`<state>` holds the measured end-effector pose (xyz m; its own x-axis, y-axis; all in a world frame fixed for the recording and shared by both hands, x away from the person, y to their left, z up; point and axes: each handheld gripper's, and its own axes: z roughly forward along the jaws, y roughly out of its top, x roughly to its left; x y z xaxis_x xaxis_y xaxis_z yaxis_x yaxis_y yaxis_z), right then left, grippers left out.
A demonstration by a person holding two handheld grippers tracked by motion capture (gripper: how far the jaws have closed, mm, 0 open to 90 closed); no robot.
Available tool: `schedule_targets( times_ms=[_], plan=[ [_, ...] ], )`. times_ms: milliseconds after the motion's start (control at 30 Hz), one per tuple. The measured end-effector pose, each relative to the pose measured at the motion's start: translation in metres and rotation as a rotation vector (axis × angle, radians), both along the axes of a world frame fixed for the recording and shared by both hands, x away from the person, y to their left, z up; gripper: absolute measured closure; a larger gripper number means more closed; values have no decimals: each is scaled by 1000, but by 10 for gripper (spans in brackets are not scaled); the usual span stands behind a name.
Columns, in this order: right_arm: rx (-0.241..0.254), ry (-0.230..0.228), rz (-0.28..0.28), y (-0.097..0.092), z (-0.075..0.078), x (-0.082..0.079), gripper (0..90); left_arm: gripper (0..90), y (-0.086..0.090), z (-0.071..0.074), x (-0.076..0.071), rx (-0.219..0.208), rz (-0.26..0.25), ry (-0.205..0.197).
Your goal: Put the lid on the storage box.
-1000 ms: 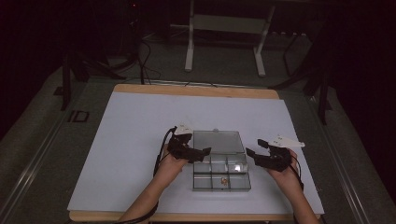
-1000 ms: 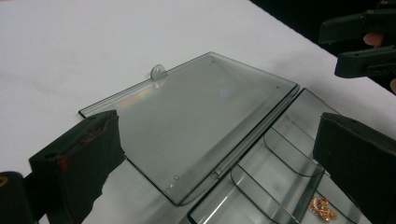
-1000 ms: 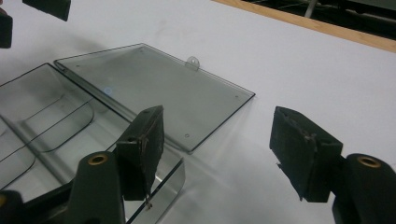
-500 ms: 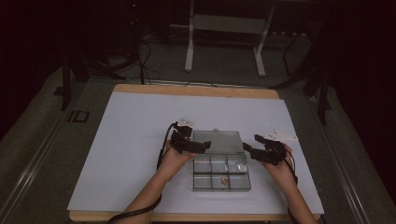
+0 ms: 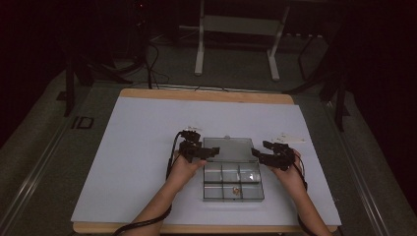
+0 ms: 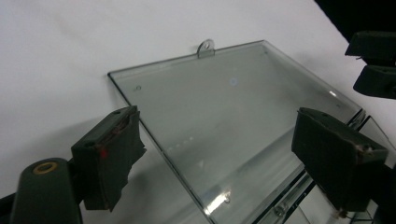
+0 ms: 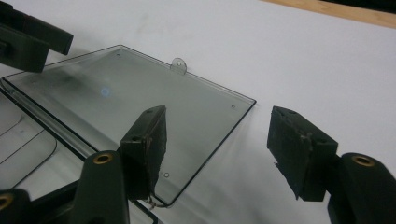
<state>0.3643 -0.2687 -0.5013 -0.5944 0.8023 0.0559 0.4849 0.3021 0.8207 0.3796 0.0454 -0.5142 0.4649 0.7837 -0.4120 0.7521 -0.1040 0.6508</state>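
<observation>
A clear plastic compartment box (image 5: 231, 194) lies on the white table cover with its lid (image 5: 228, 146) swung open, flat behind it. My left gripper (image 5: 210, 152) is at the lid's left edge and my right gripper (image 5: 256, 153) at its right edge. In the left gripper view the gripper (image 6: 219, 158) is open and has just been closing; the lid's (image 6: 224, 107) left edge lies between the jaws, untouched. In the right gripper view the gripper (image 7: 222, 147) is open over the lid's (image 7: 140, 88) near corner, with the pads apart from it.
A small brownish item (image 5: 236, 191) sits in a front compartment of the box. The table's wooden edge (image 5: 206, 94) runs along the far side. Metal stand legs (image 5: 199, 54) and cables rest on the dark floor beyond.
Both hands have shifted slightly toward the far side, alongside the open lid. The left gripper's jaws look a little narrower. The box and lid stay where they were.
</observation>
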Motion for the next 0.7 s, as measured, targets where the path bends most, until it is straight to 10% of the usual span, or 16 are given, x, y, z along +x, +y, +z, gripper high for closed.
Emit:
schedule_targets(
  times_ms=[700],
  plan=[
    [-6, 24, 9, 7, -2, 1, 403, 342, 5, -16, 4, -99, -21, 149]
  ],
)
